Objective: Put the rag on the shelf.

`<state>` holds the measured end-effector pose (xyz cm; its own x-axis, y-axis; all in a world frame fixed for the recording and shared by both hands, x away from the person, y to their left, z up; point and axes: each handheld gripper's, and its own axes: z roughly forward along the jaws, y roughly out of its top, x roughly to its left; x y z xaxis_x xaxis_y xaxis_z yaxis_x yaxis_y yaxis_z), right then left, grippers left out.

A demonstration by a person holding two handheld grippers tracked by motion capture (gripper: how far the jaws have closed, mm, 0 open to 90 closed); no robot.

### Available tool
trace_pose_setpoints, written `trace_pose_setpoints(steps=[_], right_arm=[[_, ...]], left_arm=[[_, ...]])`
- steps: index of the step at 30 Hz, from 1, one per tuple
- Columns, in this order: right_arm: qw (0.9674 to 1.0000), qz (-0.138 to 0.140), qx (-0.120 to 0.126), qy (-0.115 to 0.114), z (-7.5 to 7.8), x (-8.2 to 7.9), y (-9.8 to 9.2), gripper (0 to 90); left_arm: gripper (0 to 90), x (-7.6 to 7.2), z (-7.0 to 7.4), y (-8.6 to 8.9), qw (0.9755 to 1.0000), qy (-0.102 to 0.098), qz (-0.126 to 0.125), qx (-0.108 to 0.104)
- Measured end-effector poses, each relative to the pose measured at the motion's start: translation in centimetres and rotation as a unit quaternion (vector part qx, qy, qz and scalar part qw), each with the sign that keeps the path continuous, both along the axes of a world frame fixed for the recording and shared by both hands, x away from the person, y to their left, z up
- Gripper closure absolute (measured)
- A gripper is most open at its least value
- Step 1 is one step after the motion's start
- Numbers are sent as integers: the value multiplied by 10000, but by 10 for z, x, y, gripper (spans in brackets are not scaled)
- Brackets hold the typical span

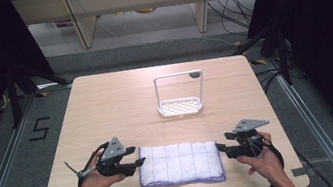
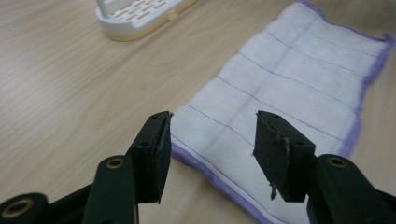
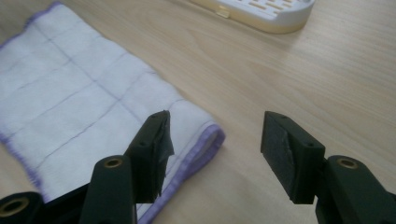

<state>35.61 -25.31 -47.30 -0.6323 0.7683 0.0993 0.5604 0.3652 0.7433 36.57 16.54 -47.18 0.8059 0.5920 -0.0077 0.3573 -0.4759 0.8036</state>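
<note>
A white cloth [image 1: 180, 163] lies flat on the near part of the wooden bench [image 1: 105, 103], between the 2 hand-held grippers. It is a folded, quilted-looking rectangle, crossed by thin purple lines that divide it into rows of squares, and a purple stitched hem runs round its edge. Its long axis runs across the bench from the person's left to right, parallel to the near edge, with 1 short end towards each gripper. In the left gripper view the cloth [image 2: 289, 93] stretches away from the jaws, and in the right gripper view the doubled, folded edge of the cloth [image 3: 93, 107] is visible at the corner nearest the jaws.

The left hand-held gripper [image 1: 135, 163] sits at the cloth's left short end with its jaws apart, nothing pinched between them; the cloth's near corner lies under the gap. The right hand-held gripper [image 1: 221, 148] is at the right short end, jaws likewise spread and holding nothing, with the cloth's corner just beside its left jaw.

Farther back, near the middle of the bench, stands a white slotted rack [image 1: 180, 106] with a tall wire frame, well apart from the cloth.
</note>
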Motion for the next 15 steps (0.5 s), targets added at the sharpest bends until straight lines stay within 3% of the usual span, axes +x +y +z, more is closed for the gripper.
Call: trace_pose_setpoints(steps=[1,3,5,9,11,12,14,15], right_arm=[[9998,-135,-61,152,-2,4,3,438],[9996,-13,-278,27,-6,13,4,439],[9995,-50,-275,150,-5,15,6,442],[9996,-17,-281,104,-6,18,7,448],[9991,-32,-353,252,-8,18,11,463],[9991,40,-389,159,-9,19,12,465],[9988,39,-440,208,-9,19,16,466],[9989,111,-459,83,-10,21,17,466]], left_arm=[[459,6,-1,0,10000,39,63,30],[461,16,-5,0,9998,126,101,69],[460,25,-10,-1,9997,185,147,112],[456,35,-17,-2,9992,336,134,188],[456,41,-22,-5,9986,454,113,235],[455,43,-23,-5,9985,466,105,276],[434,45,-27,-7,9981,497,172,322],[428,46,-28,-7,9979,523,167,332]])
